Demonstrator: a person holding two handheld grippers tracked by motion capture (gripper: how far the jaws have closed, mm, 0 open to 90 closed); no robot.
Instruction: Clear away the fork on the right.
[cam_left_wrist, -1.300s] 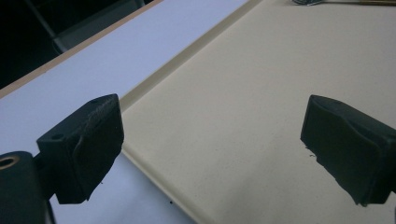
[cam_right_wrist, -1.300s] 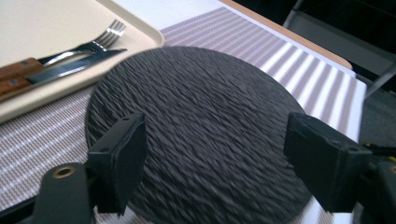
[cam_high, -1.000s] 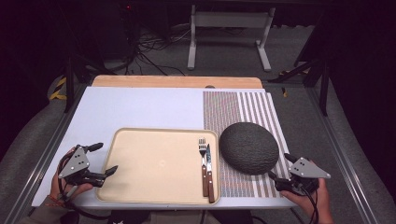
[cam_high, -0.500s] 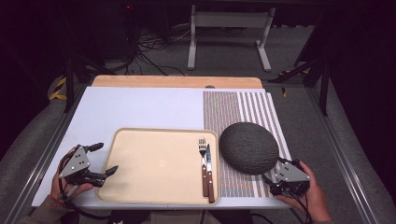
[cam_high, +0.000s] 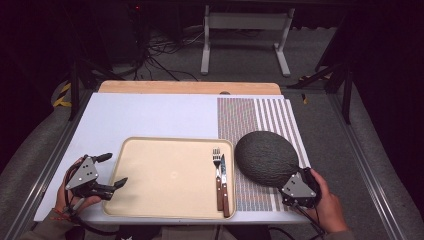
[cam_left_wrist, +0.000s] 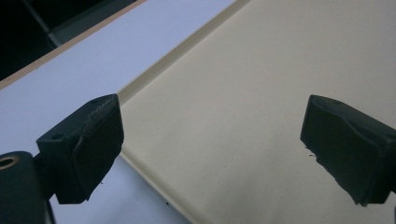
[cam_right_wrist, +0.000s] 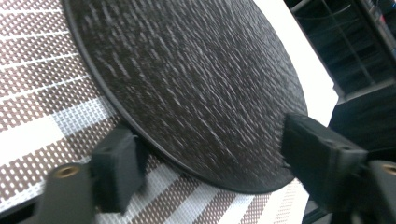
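The near edge of the dark round placemat (cam_right_wrist: 187, 79) is being straddled by the right gripper (cam_right_wrist: 210, 163), whose spread jaws have just been closing without pinching it. Left of the placemat, the left gripper (cam_left_wrist: 210, 154) is being held wide open over the beige tray (cam_left_wrist: 261, 93).

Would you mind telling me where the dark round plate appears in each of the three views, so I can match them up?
High view: the dark round plate lies right of centre on the striped placemat, just above the right gripper.
Left gripper view: the plate is not in it; the jaws hang over the beige tray.
Right gripper view: the plate spans the upper middle, its near rim between the jaws.
Shared landmark: the striped placemat.
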